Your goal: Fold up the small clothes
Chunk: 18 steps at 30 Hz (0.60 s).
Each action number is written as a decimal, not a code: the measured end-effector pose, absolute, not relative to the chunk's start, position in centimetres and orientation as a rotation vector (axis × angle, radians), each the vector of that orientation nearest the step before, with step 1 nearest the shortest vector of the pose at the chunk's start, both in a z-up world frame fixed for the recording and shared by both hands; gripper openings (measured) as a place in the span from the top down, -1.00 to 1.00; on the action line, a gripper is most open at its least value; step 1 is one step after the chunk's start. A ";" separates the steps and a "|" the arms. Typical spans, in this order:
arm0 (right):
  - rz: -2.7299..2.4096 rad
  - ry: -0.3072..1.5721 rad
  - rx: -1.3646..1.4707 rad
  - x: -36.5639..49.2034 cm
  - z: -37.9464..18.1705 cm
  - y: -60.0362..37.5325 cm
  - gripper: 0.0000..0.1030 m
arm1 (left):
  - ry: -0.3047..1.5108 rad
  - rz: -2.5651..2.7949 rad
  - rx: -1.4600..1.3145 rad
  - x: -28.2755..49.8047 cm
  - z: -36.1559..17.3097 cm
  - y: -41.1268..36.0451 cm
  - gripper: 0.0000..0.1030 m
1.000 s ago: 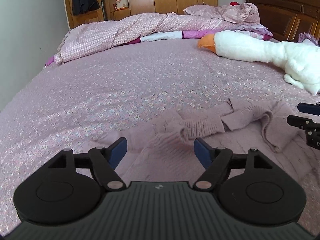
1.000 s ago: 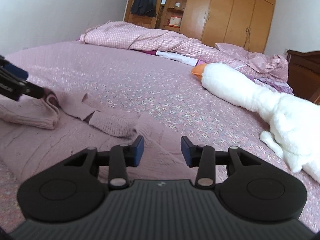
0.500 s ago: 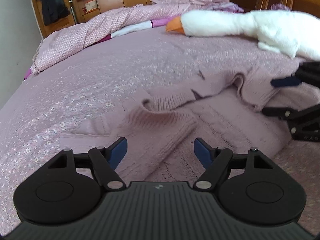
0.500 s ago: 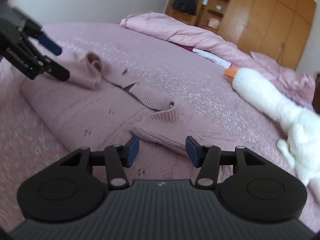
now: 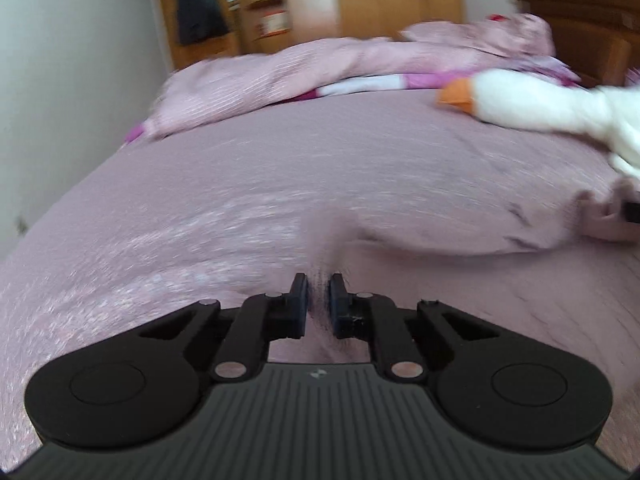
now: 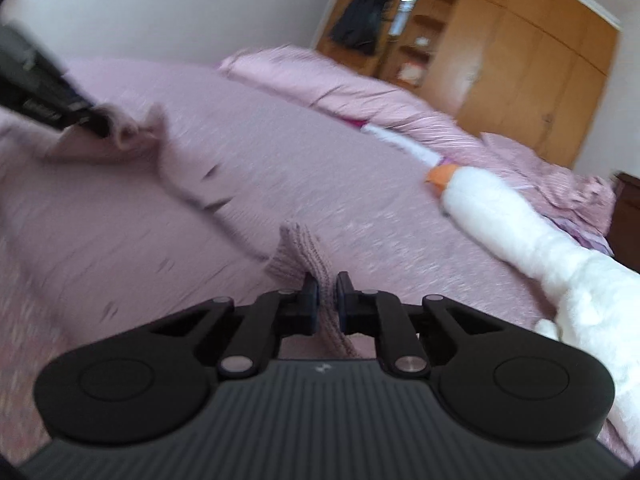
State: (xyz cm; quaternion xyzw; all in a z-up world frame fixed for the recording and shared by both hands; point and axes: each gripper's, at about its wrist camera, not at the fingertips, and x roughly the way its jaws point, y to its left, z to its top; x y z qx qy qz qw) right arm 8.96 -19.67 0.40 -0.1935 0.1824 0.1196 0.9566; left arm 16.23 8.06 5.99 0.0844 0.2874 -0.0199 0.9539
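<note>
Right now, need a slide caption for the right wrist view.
Right gripper shut on mauve knit sweater over the bed, plush goose alongside.

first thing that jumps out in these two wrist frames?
Both grippers are clamped on the mauve knit sweater: the right gripper pinches a ribbed edge at bottom centre, the left gripper pinches knit fabric low in its own view, with the garment spread between them over the pink bedspread. Next, the white plush goose with its orange beak, lying along the right of the bed.

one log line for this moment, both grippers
left gripper: shut on sweater | right gripper: shut on sweater | surface: bed | nearby: plush goose
</note>
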 end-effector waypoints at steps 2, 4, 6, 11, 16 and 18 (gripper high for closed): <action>0.194 0.370 -0.352 9.9 0.9 -20.5 0.77 | 0.596 -0.010 0.140 17.4 5.9 9.4 0.75; 0.139 0.385 -0.308 11.2 1.1 -21.5 0.77 | 0.614 0.021 0.132 18.6 5.3 10.3 0.75; 0.082 0.415 -0.250 12.5 1.0 -22.5 0.76 | 0.630 0.061 0.136 19.5 4.6 10.9 0.73; -0.002 0.523 -0.160 15.4 -0.7 -24.2 0.71 | 0.690 0.120 0.114 21.2 2.5 12.3 0.73; -0.041 0.546 -0.142 16.2 -2.8 -24.5 0.39 | 0.689 0.142 0.100 21.7 1.9 13.3 0.58; -0.052 0.551 -0.097 16.3 -2.8 -25.3 0.27 | 0.695 0.154 0.069 21.8 2.2 13.9 0.46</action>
